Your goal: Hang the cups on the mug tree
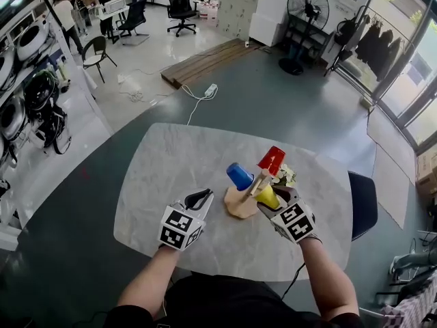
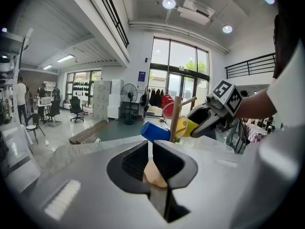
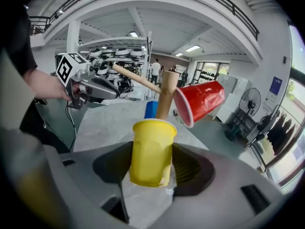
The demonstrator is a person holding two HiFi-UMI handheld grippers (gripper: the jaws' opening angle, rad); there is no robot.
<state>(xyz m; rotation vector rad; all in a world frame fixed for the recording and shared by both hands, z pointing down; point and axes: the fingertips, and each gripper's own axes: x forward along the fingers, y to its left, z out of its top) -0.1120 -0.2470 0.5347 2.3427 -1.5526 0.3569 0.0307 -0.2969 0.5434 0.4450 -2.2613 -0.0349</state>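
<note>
Right gripper [image 3: 155, 168] is clamped on the yellow cup [image 3: 150, 147], right beside the mug tree [image 3: 164, 97]. Red cup [image 3: 202, 101] and blue cup [image 2: 155, 131] hang there. It wants a light squeeze, with the mouth lined up on the bare peg [image 3: 136, 79]. Left gripper [image 2: 150, 149] has its jaws together, empty.

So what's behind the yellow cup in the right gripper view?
The mug tree's wooden post rises right behind the yellow cup, with a blue cup beside it and a red cup hung higher. The tree's base is covered there.
</note>
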